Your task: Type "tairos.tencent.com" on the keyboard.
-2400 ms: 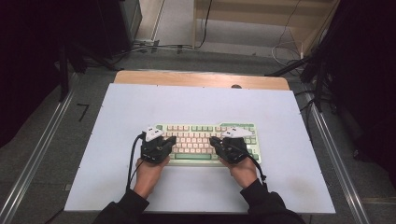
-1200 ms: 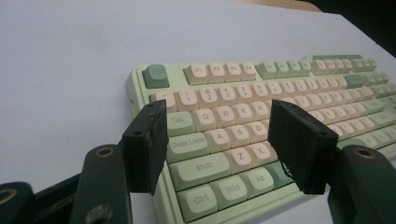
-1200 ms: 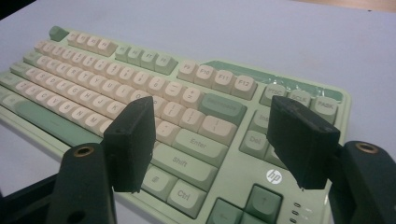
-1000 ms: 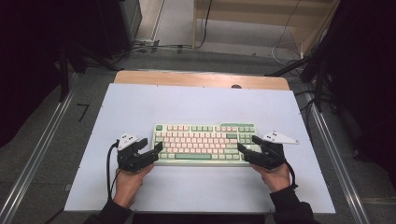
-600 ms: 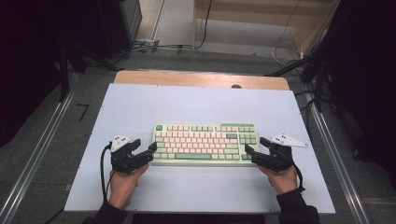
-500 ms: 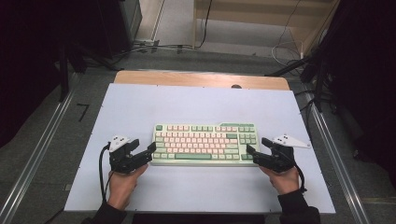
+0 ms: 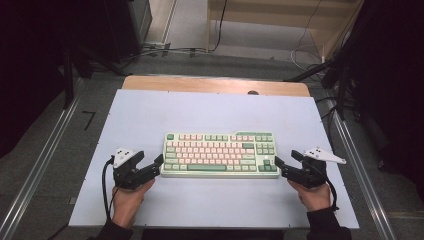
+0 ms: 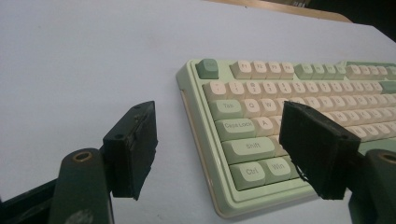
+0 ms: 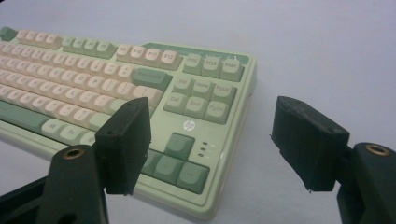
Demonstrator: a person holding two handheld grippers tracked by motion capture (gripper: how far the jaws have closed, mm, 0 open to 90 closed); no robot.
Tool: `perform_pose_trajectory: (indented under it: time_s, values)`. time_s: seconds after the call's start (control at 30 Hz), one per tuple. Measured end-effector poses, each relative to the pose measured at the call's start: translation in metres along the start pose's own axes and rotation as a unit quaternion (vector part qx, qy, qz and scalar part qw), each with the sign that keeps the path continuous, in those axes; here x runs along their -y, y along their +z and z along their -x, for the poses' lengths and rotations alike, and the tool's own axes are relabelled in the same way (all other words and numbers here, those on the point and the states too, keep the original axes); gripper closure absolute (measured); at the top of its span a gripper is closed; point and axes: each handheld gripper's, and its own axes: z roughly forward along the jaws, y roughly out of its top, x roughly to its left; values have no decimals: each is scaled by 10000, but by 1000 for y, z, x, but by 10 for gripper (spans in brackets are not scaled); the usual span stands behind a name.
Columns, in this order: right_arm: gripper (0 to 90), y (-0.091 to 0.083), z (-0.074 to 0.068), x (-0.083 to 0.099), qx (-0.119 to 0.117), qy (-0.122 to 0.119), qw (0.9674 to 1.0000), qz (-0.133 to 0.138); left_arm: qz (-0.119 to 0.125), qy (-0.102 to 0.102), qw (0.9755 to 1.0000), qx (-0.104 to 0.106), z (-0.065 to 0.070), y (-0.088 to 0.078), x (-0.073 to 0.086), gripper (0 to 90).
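Pale blue tabletop (image 7: 210, 112), wide bare room behind and to both sides, wooden strip along far edge. Green-and-cream keyboard (image 7: 220, 154) lies flat near the centre, nearer the person's edge, long side parallel to it. Left gripper (image 7: 152, 167) at the keyboard's left short edge, jaws just been opening, now wide, straddling the near-left corner, nothing gripped. Right gripper (image 7: 283, 166) at the right short edge, jaws wide apart around the near-right corner, pads not pressing, holds nothing

A pale blue table (image 7: 150, 120) carries a green-and-cream keyboard (image 7: 220, 153) lying flat near its middle.
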Motion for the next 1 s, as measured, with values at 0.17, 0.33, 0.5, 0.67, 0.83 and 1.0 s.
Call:
perform_pose_trajectory:
  time_s: [0.17,0.33,0.5,0.67,0.83,1.0]
  values:
    - [264,-5,6,4,55,55,10000,-13,7,124,9999,-58,-1,-2,2,286]
    - [264,-10,11,7,118,89,9999,-28,22,300,9994,-188,-1,-4,4,289]
    - [264,-14,15,10,161,117,9998,-42,4,303,9992,-248,-4,-6,5,288]
    - [264,-17,19,14,204,147,9997,-45,71,422,9983,-386,-3,-9,7,288]
    - [263,-21,24,17,287,171,9994,-72,37,407,9984,-386,-5,-11,9,288]
    - [263,-24,28,20,330,214,9992,-62,39,364,9986,-394,-7,-12,9,288]
